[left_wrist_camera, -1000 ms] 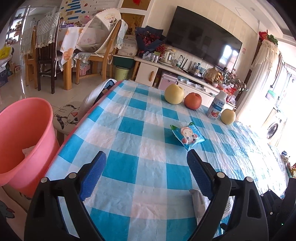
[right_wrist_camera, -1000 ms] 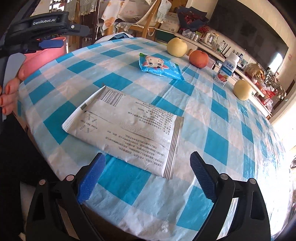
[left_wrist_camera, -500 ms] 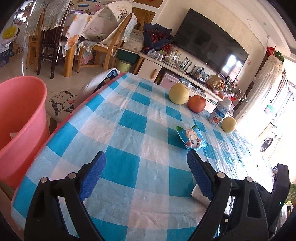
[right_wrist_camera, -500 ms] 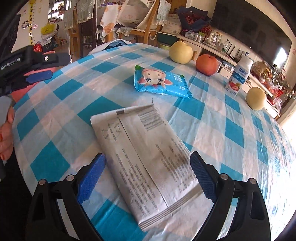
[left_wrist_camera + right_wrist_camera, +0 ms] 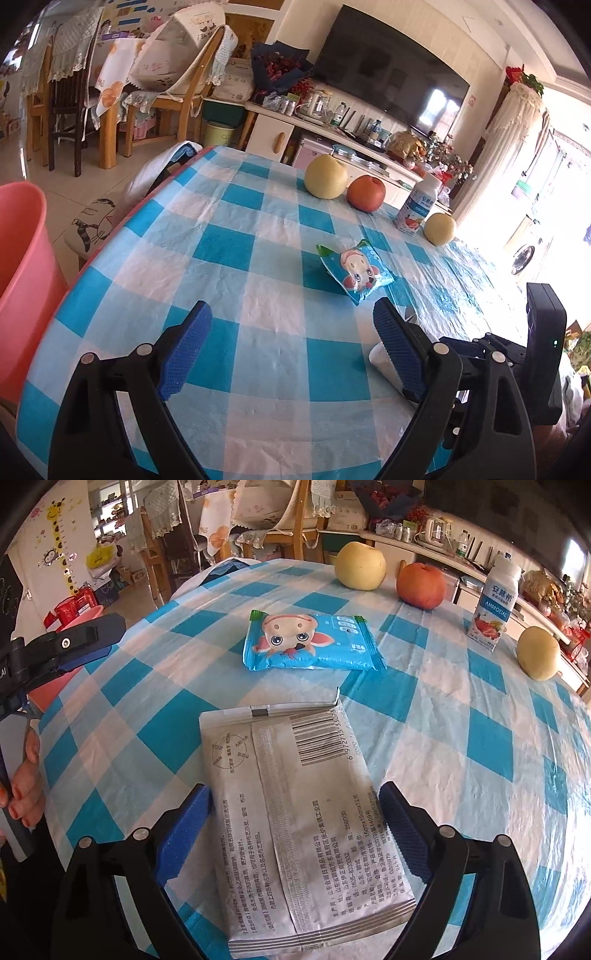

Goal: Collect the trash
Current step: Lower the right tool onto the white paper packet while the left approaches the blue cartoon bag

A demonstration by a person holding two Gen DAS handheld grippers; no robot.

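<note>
On the checked desk (image 5: 461,716), two pears (image 5: 360,565), an apple (image 5: 421,585) and a milk bottle (image 5: 495,603) stand at the far side, well apart from the trash. A blue snack packet (image 5: 308,642) lies just beyond the grey wrapper (image 5: 295,812). The right gripper (image 5: 295,834) has its jaws wide open on both sides of the wrapper, holding nothing. The wrapper's long axis runs away from the camera, barcode end far. The left gripper (image 5: 291,350) is open wide and empty, beside a pink bin (image 5: 22,266).
</note>
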